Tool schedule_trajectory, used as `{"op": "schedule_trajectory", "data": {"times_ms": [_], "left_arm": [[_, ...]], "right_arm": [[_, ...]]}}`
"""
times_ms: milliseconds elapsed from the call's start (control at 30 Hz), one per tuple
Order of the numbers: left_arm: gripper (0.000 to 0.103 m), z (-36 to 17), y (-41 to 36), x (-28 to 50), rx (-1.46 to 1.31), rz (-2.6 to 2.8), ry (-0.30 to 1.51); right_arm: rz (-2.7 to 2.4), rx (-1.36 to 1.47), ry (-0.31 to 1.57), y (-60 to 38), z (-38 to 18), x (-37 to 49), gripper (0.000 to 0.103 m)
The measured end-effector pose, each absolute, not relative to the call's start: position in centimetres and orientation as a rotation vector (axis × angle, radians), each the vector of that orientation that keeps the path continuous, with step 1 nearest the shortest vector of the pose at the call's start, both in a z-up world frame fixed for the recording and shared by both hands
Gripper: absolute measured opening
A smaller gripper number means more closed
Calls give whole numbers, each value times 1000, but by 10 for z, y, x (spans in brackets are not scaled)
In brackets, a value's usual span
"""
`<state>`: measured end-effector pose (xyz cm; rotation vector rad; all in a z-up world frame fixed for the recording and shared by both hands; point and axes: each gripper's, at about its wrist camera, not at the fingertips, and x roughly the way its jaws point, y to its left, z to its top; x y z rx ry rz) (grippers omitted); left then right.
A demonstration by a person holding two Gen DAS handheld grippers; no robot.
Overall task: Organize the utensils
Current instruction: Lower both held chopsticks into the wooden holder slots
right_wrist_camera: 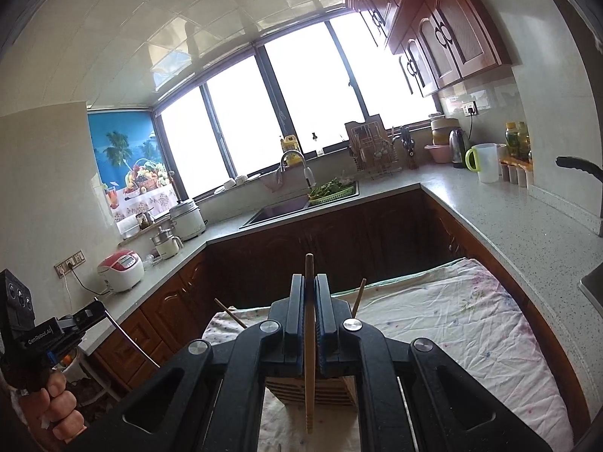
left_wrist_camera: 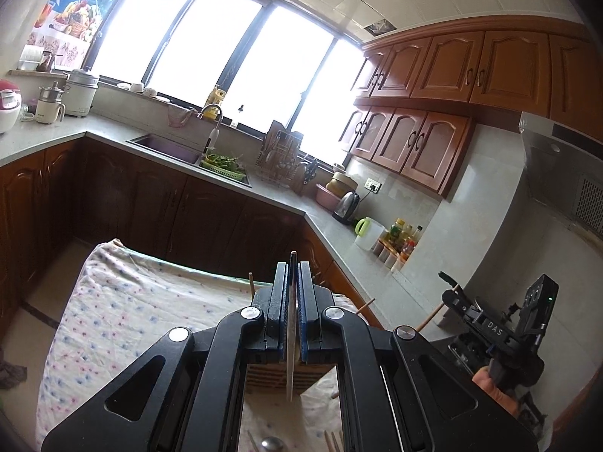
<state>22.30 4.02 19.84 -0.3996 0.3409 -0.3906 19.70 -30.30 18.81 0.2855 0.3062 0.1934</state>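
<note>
Two hand-held grippers are up in a kitchen, each pinching one chopstick. The left hand-held gripper (left_wrist_camera: 293,275) has its blue-padded jaws pressed together on a thin dark-tipped chopstick (left_wrist_camera: 290,358), which runs nearly upright between the pads, its tip poking just above them and its lower end hanging below. The right hand-held gripper (right_wrist_camera: 309,286) is likewise clamped on a pale wooden chopstick (right_wrist_camera: 309,339), upright, its top standing clear above the jaws.

Below and just beyond both grippers stands a slatted wooden utensil holder (right_wrist_camera: 331,391) on the flower-patterned cloth (right_wrist_camera: 452,324) that covers the tabletop. Other chopsticks (right_wrist_camera: 358,295) stick up out of the holder to either side of the jaws. Near the bottom edge of the left wrist view, a metal spoon (left_wrist_camera: 272,443) and a few more wooden sticks (left_wrist_camera: 331,442) lie on the cloth.

A hand (right_wrist_camera: 56,406) grips the handle of the left unit at the left edge of the right wrist view. Far off, a sink (left_wrist_camera: 166,148) sits under the wide window (left_wrist_camera: 226,37).
</note>
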Motion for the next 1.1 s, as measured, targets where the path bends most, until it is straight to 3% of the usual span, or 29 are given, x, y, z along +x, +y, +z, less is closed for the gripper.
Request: {"op": "schedule_trajectory", "data": {"times_ms": [367,867,1100], "left_arm": [[3,188,25,293,-403,-338,322],[3,102,-10,323,-376,-277,417],[4,87,-19,331,-357,-288,466]], "right_arm": [[144,303,240,-311,185,250,5],[117,342,336,-302,93,281,5],[105,339,359,-304,86,284,6]]}}
